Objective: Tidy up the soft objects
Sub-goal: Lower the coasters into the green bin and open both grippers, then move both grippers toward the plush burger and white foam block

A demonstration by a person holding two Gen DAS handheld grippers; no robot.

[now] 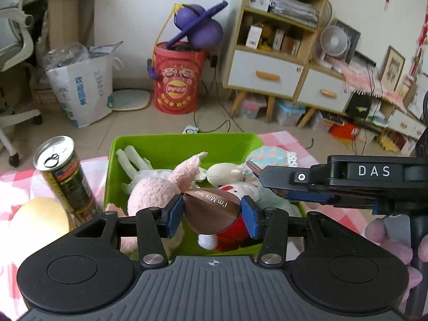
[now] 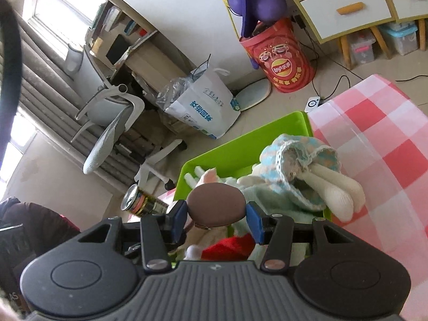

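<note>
Pink-and-white checked cloth (image 2: 374, 123) covers the work surface, with a cluttered room of shelves and floor behind it. At far left stands a drink can (image 1: 64, 176), upright and just beside the green bin (image 1: 182, 144), which already holds a pink rabbit plush (image 1: 157, 192) and, toward its right side, a doll in a blue dress (image 2: 299, 160). Over the near part of the bin hangs the milk-tea plush (image 1: 211, 211), clamped between the half-spread pads of the left gripper (image 1: 212, 216). Its brown top sits at the pads and its red body trails down toward the camera, so its long axis runs roughly along the fingers. The right gripper (image 2: 216, 222) comes in from the right. In its own view its narrowly parted pads flank the brown top, but the left view shows its tips just beside the toy, so I cannot tell whether it grips. The plush lies straight ahead of both pairs of fingers and above open bin space, with the left hand clearly bearing it. Letting go there would probably land it in the near corner.
</note>
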